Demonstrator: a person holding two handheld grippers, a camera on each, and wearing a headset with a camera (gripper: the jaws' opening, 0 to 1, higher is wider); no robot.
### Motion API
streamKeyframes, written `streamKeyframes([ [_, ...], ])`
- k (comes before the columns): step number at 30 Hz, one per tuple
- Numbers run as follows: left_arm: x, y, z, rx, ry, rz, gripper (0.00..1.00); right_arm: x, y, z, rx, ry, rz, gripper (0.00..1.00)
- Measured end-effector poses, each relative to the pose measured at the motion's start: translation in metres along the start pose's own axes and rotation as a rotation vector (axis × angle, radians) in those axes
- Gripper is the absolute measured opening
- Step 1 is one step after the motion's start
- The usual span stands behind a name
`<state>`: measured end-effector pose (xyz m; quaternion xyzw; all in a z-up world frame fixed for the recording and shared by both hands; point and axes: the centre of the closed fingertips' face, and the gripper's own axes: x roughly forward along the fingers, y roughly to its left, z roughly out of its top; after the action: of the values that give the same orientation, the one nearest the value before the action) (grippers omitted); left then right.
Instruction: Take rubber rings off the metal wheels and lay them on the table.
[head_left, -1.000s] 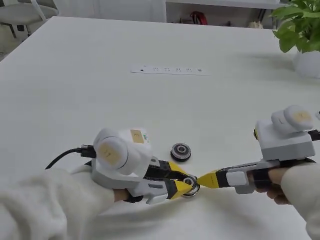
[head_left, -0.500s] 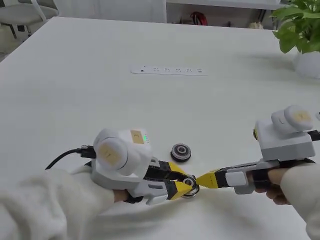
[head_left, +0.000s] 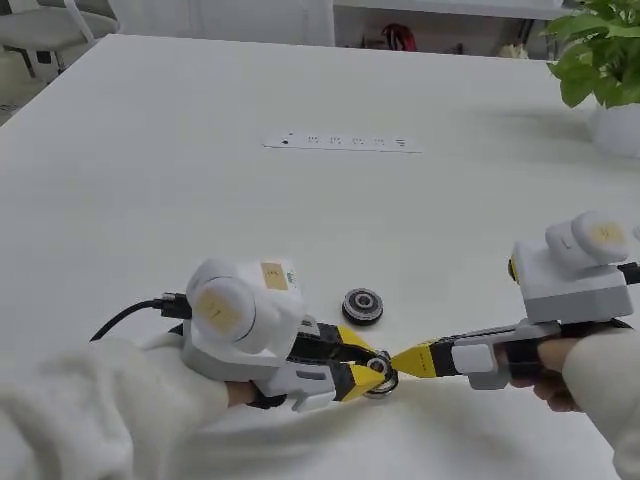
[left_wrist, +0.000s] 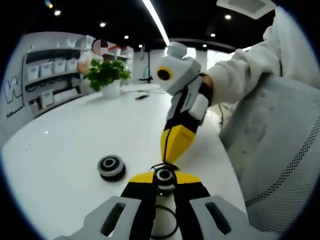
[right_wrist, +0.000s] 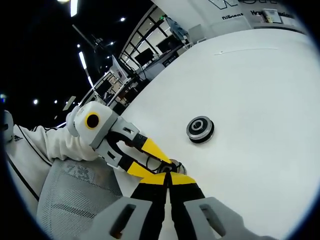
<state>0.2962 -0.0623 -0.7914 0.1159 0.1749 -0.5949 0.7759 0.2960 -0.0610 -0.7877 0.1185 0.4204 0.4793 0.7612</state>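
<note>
A small metal wheel (head_left: 380, 370) (left_wrist: 164, 176) sits between the yellow fingertips of my left gripper (head_left: 374, 378) (left_wrist: 164, 178), which is shut on it low over the table. My right gripper (head_left: 397, 362) (right_wrist: 169, 175) comes in from the right, jaws shut, its yellow tips pinching the thin black rubber ring (left_wrist: 161, 165) at the wheel's edge. A second wheel (head_left: 362, 305) (left_wrist: 111, 166) (right_wrist: 200, 128) with a black ring around it lies flat on the table just beyond the grippers. A thin black loop (left_wrist: 173, 223) shows under the left jaws.
A white power strip (head_left: 340, 142) lies far across the white table (head_left: 200, 180). A potted plant (head_left: 600, 70) stands at the far right corner. The left gripper's black cable (head_left: 125, 318) trails to the left. A grey mesh chair (left_wrist: 280, 150) is close behind.
</note>
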Motion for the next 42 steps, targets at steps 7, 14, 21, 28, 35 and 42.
streamKeyframes([
  [7,0.000,0.000,0.000,0.000,0.000,0.001,0.13,0.001,0.003,0.001,-0.001,-0.005,0.014,0.00],
  [14,0.000,0.000,0.000,-0.001,-0.001,0.003,0.14,0.000,0.003,0.001,0.005,-0.005,0.019,0.00],
  [21,0.000,0.000,0.000,-0.002,-0.001,0.004,0.14,-0.004,0.005,0.015,0.030,-0.060,0.029,0.00],
  [28,0.000,0.000,0.000,-0.011,0.000,0.010,0.14,-0.002,0.000,0.006,0.025,-0.032,0.009,0.00],
  [35,0.001,0.000,0.001,-0.007,0.013,0.014,0.14,-0.001,-0.002,0.002,0.023,-0.015,-0.004,0.00],
  [42,-0.002,-0.006,0.002,0.036,0.021,-0.008,0.20,-0.002,-0.003,0.002,0.022,-0.017,-0.007,0.00],
])
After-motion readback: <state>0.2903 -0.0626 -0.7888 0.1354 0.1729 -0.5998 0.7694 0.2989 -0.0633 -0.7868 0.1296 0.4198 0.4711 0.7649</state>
